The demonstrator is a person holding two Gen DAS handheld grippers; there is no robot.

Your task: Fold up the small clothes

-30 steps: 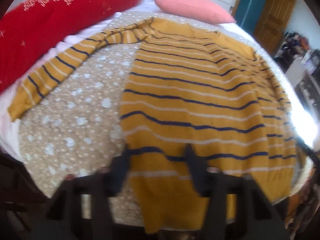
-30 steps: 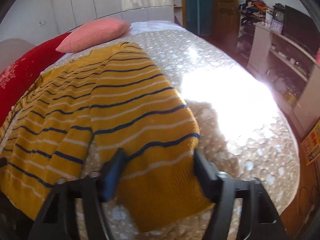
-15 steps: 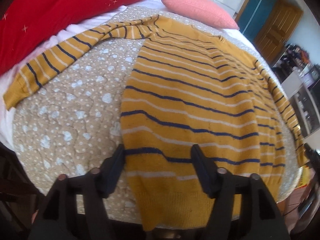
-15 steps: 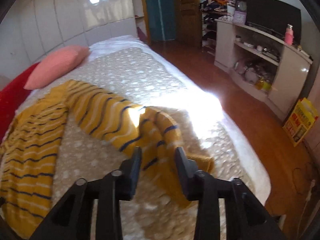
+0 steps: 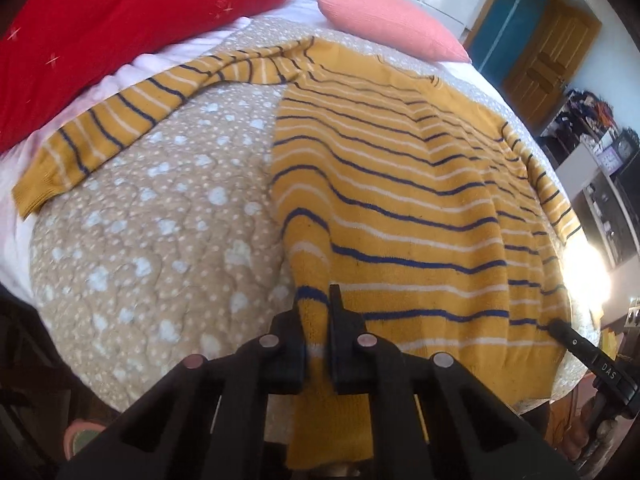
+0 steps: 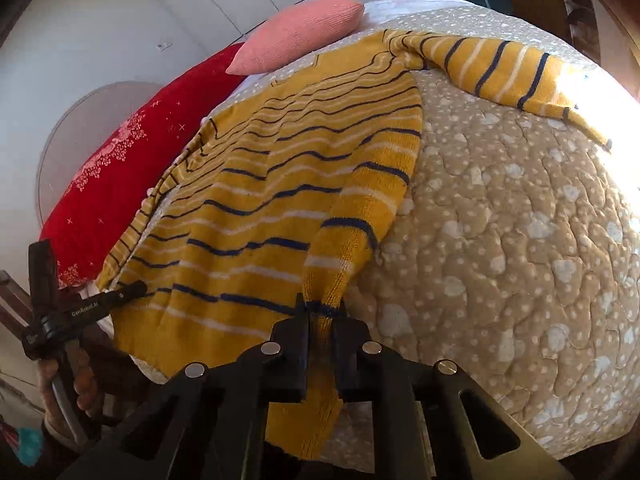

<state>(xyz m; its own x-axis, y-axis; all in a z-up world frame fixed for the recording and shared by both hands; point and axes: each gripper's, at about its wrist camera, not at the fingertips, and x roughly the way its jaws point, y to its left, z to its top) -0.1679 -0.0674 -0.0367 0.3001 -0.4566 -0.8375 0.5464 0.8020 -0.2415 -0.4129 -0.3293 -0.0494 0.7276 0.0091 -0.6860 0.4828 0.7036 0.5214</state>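
A mustard-yellow sweater (image 5: 400,184) with navy and white stripes lies spread on the bed, sleeves out to both sides. My left gripper (image 5: 317,300) is shut on the sweater's hem at its near left corner. My right gripper (image 6: 321,308) is shut on the hem at the near right corner of the sweater (image 6: 280,184). The fabric bunches into a ridge at each grip. The left gripper also shows in the right wrist view (image 6: 100,300), and the right gripper shows at the edge of the left wrist view (image 5: 576,340).
The bed has a tan dotted quilt (image 5: 152,240). A red cushion (image 5: 100,28) and a pink pillow (image 5: 392,28) lie at the head. A door (image 5: 548,52) and shelves (image 5: 608,184) stand to the right.
Both grippers went from open around the hem to shut on it. The right gripper swung away to the right sleeve, then came back to the hem's right corner.
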